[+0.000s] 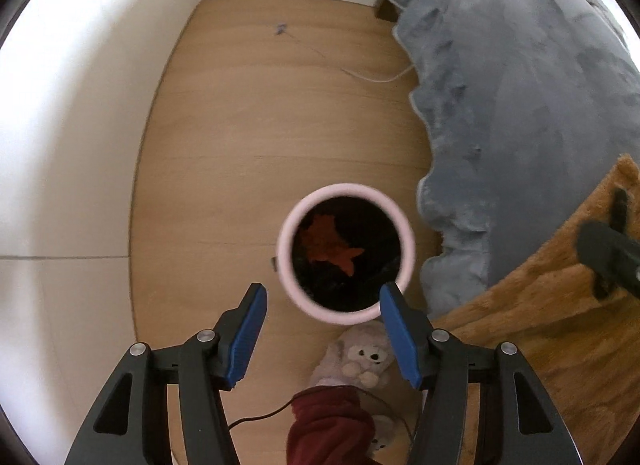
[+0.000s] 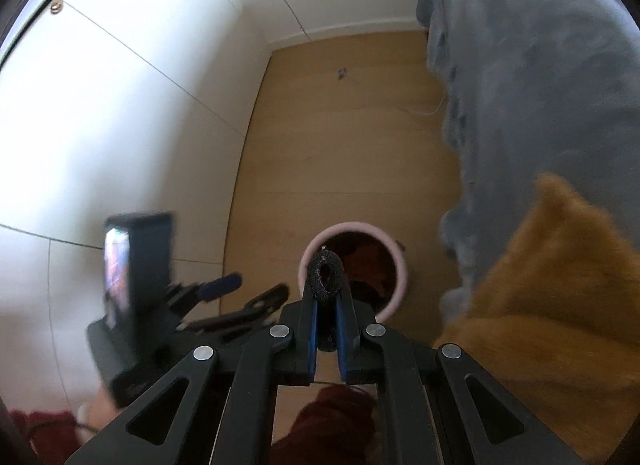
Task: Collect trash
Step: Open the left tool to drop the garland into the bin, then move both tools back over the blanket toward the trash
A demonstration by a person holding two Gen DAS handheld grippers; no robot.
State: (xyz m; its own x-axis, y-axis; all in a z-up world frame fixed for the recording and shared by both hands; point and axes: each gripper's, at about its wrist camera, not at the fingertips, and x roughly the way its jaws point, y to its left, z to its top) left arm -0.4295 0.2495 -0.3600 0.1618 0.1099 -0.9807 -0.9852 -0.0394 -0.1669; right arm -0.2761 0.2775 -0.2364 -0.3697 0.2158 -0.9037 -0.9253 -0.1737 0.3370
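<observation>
While the right tongs (image 2: 327, 297) hang above the pink-rimmed waste bin (image 1: 406, 241), I note they are pinching a small black ring of fuzzy, foam-like stuff (image 2: 325, 274), which pokes out past the blue pads. It reads as light, soft and squashy, nothing brittle. The grip sits on the lower part of the ring; I judge that a sound hold, since the fuzzy surface should not slide on the ribbed pads. It may cling on release, so I would spread the pads wide.

Left tongs (image 1: 323, 291) spread, nothing between them, poised over the near rim of the same bin. Inside, a crumpled orange-red scrap (image 1: 330, 245) lies on the black liner.

Bin stands on the wooden floor (image 1: 248, 137), just beside the hanging edge of a grey blanket (image 1: 520, 105). A mustard fleece (image 1: 540, 325) lies nearer me. A plush-toy slipper (image 1: 362, 357) sits on the floor just beside the bin's near side.
</observation>
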